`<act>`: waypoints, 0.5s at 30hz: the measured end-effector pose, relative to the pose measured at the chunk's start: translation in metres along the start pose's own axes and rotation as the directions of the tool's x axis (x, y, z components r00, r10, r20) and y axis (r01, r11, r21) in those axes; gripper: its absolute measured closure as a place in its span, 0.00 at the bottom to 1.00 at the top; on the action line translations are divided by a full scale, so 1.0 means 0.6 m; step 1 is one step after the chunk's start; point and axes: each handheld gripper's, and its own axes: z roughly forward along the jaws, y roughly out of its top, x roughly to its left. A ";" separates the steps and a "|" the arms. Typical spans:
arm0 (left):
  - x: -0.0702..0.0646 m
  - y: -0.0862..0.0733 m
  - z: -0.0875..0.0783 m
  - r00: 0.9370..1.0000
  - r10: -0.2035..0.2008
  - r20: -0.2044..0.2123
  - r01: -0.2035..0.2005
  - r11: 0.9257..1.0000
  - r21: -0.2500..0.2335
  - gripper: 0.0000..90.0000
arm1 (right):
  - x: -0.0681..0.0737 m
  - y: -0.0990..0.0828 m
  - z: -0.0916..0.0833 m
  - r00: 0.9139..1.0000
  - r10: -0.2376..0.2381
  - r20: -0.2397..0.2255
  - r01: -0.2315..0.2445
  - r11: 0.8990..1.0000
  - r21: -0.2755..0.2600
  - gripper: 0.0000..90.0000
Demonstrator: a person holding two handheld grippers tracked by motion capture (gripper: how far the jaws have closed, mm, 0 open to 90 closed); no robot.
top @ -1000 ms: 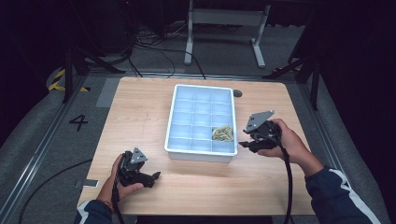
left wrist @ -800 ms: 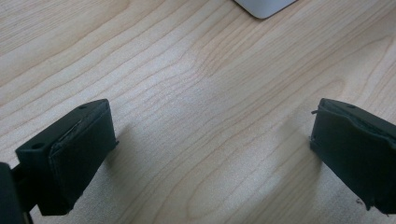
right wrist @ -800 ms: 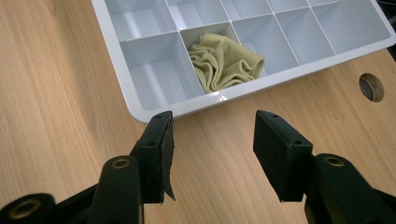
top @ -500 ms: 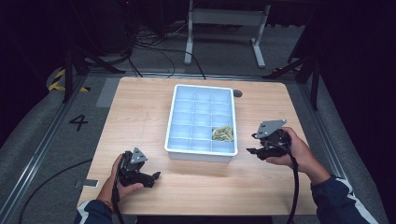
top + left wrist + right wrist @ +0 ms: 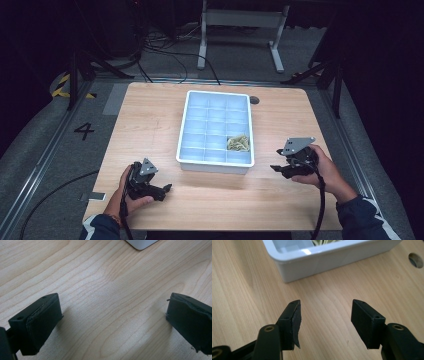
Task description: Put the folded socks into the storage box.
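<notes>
Right gripper (image 5: 281,169) sat low over the desk (image 5: 150,120), just right of the white divided tray (image 5: 216,161), jaws spread about halfway with nothing between them; they had just been opening. In the right gripper view bare wood showed between the jaws, and the tray's near wall (image 5: 332,260) was just ahead. The bundle of pale yellowish strips (image 5: 238,143) lay in a compartment of the tray's right column, second row from the near edge. Judged: drop-off done, and the hand was parked beside the tray to clear it.

Left gripper (image 5: 161,190) rested near the desk's front-left, well apart from the tray, jaws spread wide and empty, likely idle.

Hard to tell: what the strips actually were — too small, and cut off at the frame top in the right gripper view (image 5: 324,242). The tray corner (image 5: 141,243) was clipped in the left gripper view.
</notes>
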 end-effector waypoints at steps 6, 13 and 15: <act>0.000 0.000 0.000 1.000 0.001 -0.002 -0.001 1.000 0.001 0.00 | -0.004 -0.025 0.007 0.999 0.034 -0.006 -0.034 0.999 0.013 0.47; 0.000 0.000 0.000 1.000 0.003 -0.003 -0.003 1.000 0.001 0.00 | -0.005 -0.043 0.008 0.999 0.052 0.003 -0.052 0.999 0.005 0.46; 0.000 0.000 0.000 1.000 0.004 -0.001 -0.004 1.000 0.002 0.00 | -0.004 -0.053 0.008 0.998 0.056 0.010 -0.056 0.998 0.001 0.46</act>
